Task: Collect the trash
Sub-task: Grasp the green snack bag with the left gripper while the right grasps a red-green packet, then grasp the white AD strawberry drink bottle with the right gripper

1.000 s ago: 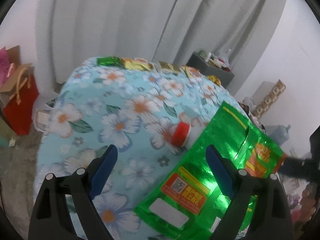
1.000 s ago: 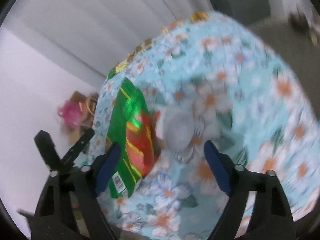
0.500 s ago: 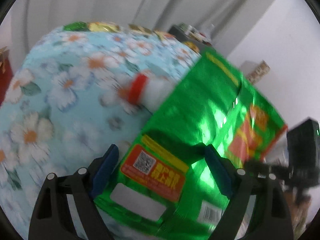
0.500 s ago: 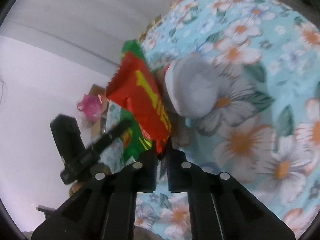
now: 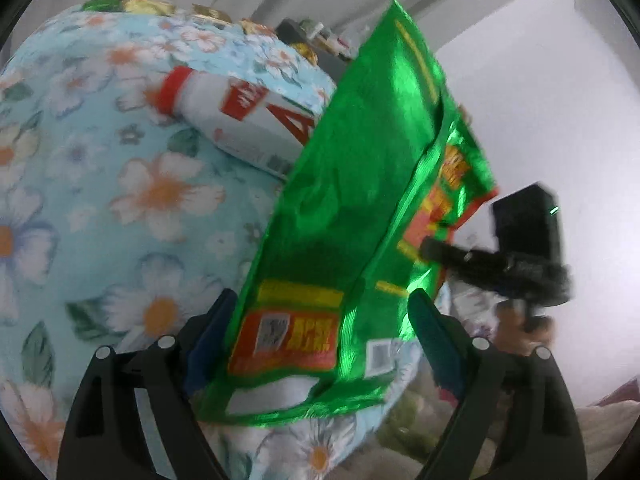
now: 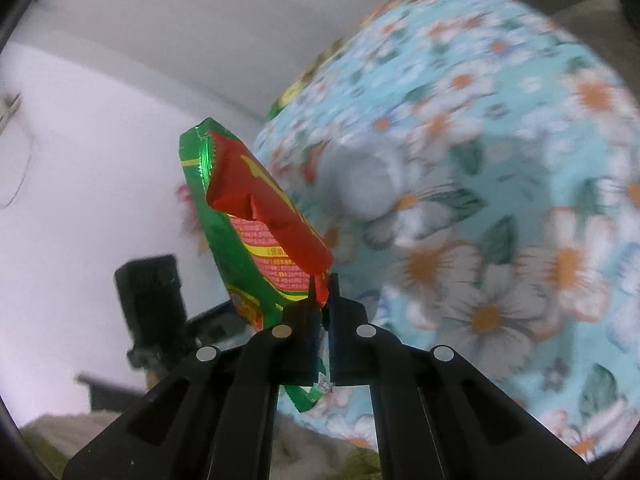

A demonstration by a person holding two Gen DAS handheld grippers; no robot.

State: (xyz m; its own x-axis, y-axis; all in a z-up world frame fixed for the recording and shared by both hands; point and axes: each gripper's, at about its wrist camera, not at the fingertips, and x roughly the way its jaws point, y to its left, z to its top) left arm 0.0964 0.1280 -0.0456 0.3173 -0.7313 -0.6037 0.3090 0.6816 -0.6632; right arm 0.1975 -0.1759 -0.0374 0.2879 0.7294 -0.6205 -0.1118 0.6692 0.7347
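A shiny green snack bag with red and yellow print is lifted and tilted up off the floral table. My right gripper is shut on its red edge and shows in the left wrist view at the bag's right side. My left gripper is open, its blue pads either side of the bag's lower end. A white bottle with a red cap lies on its side behind the bag; it appears blurred in the right wrist view.
The table wears a light blue cloth with white flowers. Small gold and green wrappers lie along its far edge. A dark cabinet with clutter stands behind, by the grey curtain.
My right gripper closed on the bag's edge and raised it from lying flat to tilted upright. My left gripper moved in closer around the bag's lower end. The bottle is now uncovered.
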